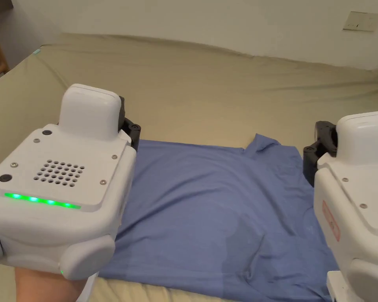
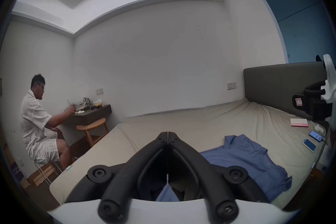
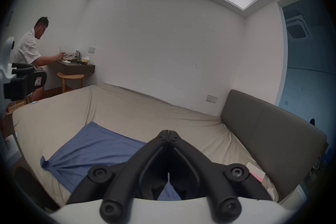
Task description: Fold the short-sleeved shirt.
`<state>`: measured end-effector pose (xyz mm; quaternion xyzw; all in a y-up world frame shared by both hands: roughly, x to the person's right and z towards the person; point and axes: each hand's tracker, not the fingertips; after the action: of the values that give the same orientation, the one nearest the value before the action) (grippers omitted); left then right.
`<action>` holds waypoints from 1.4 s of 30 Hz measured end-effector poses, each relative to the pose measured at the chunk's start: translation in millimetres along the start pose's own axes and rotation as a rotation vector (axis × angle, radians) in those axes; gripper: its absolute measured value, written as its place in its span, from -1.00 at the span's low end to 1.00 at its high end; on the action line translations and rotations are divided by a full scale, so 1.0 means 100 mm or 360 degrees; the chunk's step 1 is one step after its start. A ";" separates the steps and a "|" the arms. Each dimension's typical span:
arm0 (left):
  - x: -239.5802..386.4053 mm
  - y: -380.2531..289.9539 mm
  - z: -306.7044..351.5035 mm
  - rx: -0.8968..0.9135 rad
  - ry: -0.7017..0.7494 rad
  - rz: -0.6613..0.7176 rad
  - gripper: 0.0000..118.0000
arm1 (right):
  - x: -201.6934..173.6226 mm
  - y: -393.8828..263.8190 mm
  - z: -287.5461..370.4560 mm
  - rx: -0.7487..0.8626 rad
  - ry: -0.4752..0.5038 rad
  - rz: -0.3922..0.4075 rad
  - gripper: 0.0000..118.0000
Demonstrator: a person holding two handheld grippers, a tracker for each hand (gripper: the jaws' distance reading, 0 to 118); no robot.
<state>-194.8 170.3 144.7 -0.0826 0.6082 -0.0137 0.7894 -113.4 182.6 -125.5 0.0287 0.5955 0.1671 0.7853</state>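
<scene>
A blue short-sleeved shirt (image 1: 215, 212) lies spread flat on the beige bed sheet (image 1: 208, 86). Its hem is at the left and its neck at the right, and one sleeve (image 1: 265, 143) points to the far side. I hold both grippers in the air above the shirt's near part, the left one over the hem side and the right one over the neck side. The left gripper (image 2: 167, 134) is shut with nothing between its jaws, and the shirt (image 2: 245, 158) lies below it to the right. The right gripper (image 3: 169, 132) is also shut and empty, with the shirt (image 3: 94, 148) below and left of it.
A grey headboard (image 3: 272, 137) bounds the bed on the right. Near it lie a pink and white box (image 2: 299, 122) and two phones (image 2: 315, 136). Left of the bed a person (image 2: 36, 118) sits at a wall desk beside a wooden stool (image 2: 92, 128).
</scene>
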 end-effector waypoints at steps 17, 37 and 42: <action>-1.07 -2.74 -0.40 -0.1376 0.0221 0.0121 0.85 | 0.03 -0.54 -0.22 -0.0324 0.0000 -0.0004 -1.00; -0.91 -2.47 -0.37 -0.1221 0.0063 0.0211 -0.91 | 0.29 -0.79 -0.21 -0.0536 -0.0077 -0.0087 -1.00; -0.97 -2.31 -0.32 -0.1120 0.0073 0.0243 -0.91 | 0.46 -1.39 -0.23 -0.0888 -0.0105 -0.0203 -0.42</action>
<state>-232.4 -49.0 263.4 -0.3032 0.5977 0.2537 0.6975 -92.8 62.2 -208.8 -0.2206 0.5011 0.2738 0.7907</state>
